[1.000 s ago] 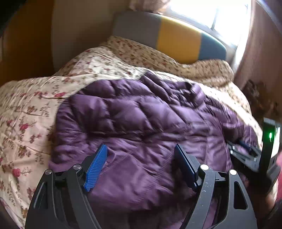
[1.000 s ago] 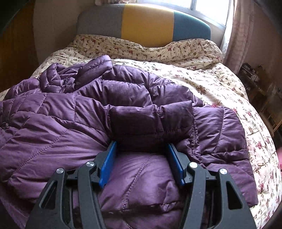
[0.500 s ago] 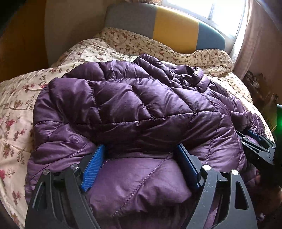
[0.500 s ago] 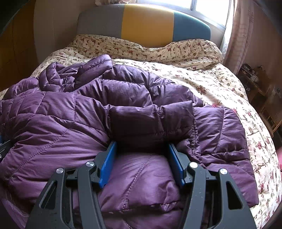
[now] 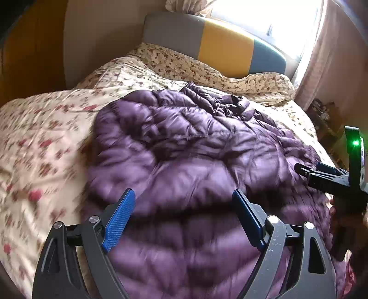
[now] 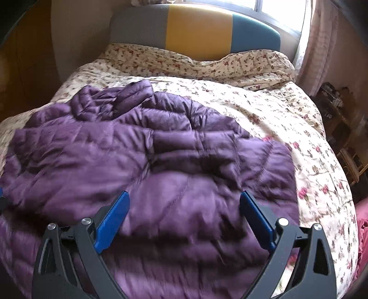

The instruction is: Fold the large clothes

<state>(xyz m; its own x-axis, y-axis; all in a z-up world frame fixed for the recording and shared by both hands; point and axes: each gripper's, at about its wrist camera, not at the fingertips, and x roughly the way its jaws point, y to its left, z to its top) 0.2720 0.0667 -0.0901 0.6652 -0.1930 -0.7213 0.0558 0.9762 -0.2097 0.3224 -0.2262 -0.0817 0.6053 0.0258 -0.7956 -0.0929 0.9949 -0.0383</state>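
The left gripper has its blue-padded jaws spread wide and opening further; the purple puffer jacket bulges in the space between them, but the pads do not press on it, and whether the inner faces brush the fabric cannot be told through the motion blur. The right gripper is likewise spread, its jaws opening at this moment, with a broad gap on either side and the jacket lying loose beneath and between them rather than pinched. In the left wrist view the right gripper's black frame shows at the right edge over the jacket, with a green light glowing on it and a bit of the person's hand gripping its handle below. The jacket is spread and partly heaped across the near half of the bed, its quilted panels rumpled, with a bunched sleeve or hood toward the far left in the right wrist view. It lies on a cream floral bedspread that covers the bed up to the pillow end. Behind that stands a padded headboard in grey, yellow and teal blocks. A bright window sits above it, with a pale pink curtain hanging at the right.
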